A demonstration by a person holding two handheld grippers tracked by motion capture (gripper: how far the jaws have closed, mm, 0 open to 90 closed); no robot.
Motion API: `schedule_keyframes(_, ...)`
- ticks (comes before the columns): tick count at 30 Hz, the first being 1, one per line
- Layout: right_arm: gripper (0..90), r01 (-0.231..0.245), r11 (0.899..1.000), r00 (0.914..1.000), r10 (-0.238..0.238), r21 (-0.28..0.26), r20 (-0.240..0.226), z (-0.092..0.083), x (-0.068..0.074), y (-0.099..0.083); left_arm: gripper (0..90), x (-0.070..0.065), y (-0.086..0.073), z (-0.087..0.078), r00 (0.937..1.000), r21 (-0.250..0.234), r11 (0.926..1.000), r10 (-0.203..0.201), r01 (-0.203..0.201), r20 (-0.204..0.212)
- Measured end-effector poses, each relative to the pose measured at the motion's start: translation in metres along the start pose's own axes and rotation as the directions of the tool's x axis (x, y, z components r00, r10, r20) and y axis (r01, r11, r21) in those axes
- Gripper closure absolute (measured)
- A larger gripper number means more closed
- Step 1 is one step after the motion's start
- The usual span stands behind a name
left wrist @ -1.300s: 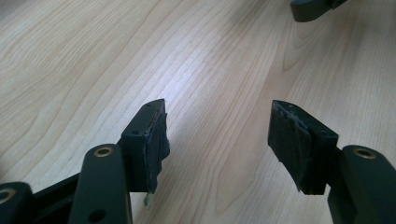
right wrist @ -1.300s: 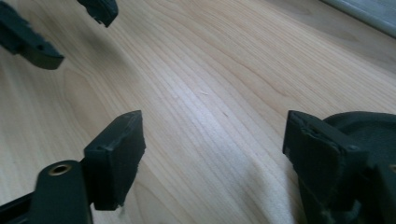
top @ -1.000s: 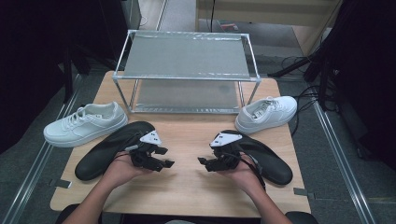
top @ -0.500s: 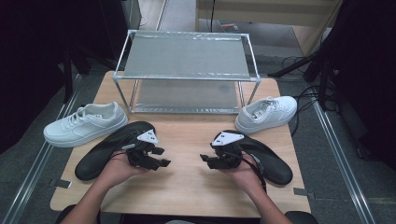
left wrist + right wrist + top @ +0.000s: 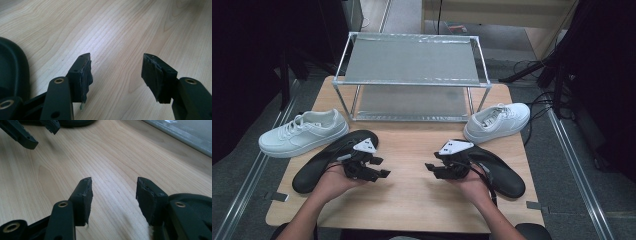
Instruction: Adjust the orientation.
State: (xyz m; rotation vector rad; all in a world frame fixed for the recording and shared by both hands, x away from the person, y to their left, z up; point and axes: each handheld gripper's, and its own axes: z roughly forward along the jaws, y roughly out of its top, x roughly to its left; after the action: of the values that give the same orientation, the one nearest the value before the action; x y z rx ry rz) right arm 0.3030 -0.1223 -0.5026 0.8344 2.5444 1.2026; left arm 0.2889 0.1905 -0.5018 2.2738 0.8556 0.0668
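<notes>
Rack (image 5: 412,65) upper centre of the table (image 5: 412,200) — one sneaker (image 5: 304,131) left, another sneaker (image 5: 497,121) right; insoles lower, flanking the grippers.

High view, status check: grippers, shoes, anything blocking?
Left gripper open, empty. Right gripper open, empty, jaws just been closing. White shoes flank the rack, untouched. Bare table between the grippers.

Both hands hold their tongs low and facing each other, left tongs (image 5: 379,168) gaping, right tongs (image 5: 432,170) just narrowing, empty.
</notes>
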Motion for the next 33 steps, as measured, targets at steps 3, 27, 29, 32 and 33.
schedule_keyframes(3,47.4,0.016,1.000,0.9998,-0.016,-0.004,0.010,0.000,0.001,0.002,41.2,0.000,-0.002,-0.002,1.0000,-0.003,1.0000,-0.004,0.004,-0.008)
schedule_keyframes(27,45.6,0.015,1.000,0.9992,-0.016,-0.008,-0.036,0.009,0.002,0.013,40.3,0.008,-0.019,-0.018,0.9957,-0.023,0.9977,-0.065,0.063,-0.066)
schedule_keyframes(29,45.4,0.015,1.000,0.9991,-0.015,-0.006,-0.040,0.011,0.002,0.014,40.5,0.009,-0.021,-0.021,0.9942,-0.036,0.9967,-0.076,0.073,-0.076)
schedule_keyframes(32,45.1,0.015,1.000,0.9989,-0.016,-0.005,-0.045,0.012,0.002,0.015,40.6,0.011,-0.024,-0.026,0.9927,-0.043,0.9959,-0.083,0.079,-0.088)
schedule_keyframes(33,45.1,0.016,1.000,0.9988,-0.016,-0.004,-0.047,0.013,0.002,0.016,40.6,0.011,-0.025,-0.026,0.9919,-0.045,0.9952,-0.090,0.087,-0.089)
